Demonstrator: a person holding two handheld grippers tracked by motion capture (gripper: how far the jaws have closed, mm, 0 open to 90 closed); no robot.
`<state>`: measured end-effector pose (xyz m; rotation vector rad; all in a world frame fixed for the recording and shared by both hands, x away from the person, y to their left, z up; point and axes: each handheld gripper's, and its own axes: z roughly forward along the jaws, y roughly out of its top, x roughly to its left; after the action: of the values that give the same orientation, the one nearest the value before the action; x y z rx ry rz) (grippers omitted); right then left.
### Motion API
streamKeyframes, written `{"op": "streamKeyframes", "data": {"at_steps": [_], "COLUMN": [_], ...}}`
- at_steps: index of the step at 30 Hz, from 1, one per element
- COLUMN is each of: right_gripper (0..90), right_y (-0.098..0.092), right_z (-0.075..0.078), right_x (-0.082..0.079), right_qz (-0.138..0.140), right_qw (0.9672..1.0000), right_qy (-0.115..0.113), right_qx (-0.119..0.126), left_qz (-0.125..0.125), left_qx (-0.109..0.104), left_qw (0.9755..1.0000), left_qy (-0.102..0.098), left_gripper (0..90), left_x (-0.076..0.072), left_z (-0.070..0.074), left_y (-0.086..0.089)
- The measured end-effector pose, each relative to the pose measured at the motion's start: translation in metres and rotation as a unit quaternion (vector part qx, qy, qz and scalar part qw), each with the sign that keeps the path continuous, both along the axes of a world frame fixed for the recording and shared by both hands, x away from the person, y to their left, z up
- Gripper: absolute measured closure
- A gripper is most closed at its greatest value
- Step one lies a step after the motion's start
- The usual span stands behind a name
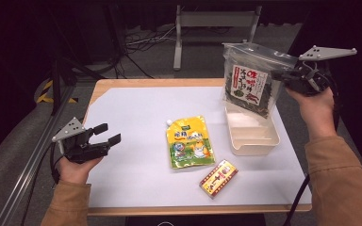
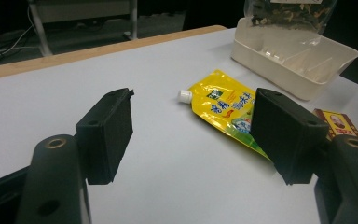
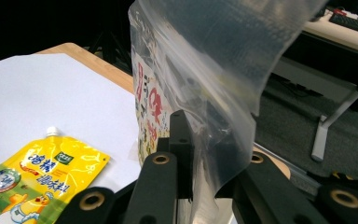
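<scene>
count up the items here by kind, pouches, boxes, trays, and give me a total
pouches: 2, the yellow spouted pouch lying on the table and the clear seaweed pouch held over the tray
boxes: 1, the red and yellow box
trays: 1, the cream tray
total: 4

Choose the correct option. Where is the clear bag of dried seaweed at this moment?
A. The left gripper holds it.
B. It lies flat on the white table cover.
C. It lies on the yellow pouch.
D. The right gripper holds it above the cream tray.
D: the right gripper is clamped on the edge of the seaweed bag, which hangs over the cream tray.
</scene>
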<state>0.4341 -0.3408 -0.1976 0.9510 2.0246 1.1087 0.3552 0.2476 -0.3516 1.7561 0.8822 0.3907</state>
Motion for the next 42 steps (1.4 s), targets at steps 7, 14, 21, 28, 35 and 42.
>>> {"op": "streamKeyframes", "data": {"at_steps": [7,14,21,28,35,42], "right_gripper": [82.6,82.5,82.2,81.7,80.9,80.7], "right_y": [-0.008,-0.015,-0.016,-0.014,-0.019,-0.033], "right_z": [-0.008,-0.018,-0.023,-0.036,-0.048,-0.056], "right_x": [0.007,0.016,0.021,0.025,0.029,0.029], "right_qz": [-0.019,-0.034,-0.04,-0.041,-0.047,-0.071], "right_qw": [0.9998,0.9992,0.9989,0.9984,0.9971,0.9938], "right_qy": [0.007,0.015,0.025,0.039,0.059,0.084], "right_qx": [0.004,0.012,0.007,0.0,0.009,0.017], "left_qz": [0.0,0.0,-0.001,-0.001,-0.006,-0.007], "left_qx": [0.002,0.0,0.001,0.001,-0.005,-0.002], "left_qw": [1.0,1.0,1.0,1.0,0.9999,0.9998], "left_qy": [0.002,0.006,0.007,0.01,0.013,0.018], "left_gripper": [29.9,29.8,29.6,29.6,29.6,28.7], "left_x": [0.001,0.001,0.001,0.001,0.002,0.003], "left_z": [-0.001,-0.002,-0.003,-0.004,-0.005,-0.006], "left_y": [0.0,0.0,0.0,0.0,0.001,-0.002]}}
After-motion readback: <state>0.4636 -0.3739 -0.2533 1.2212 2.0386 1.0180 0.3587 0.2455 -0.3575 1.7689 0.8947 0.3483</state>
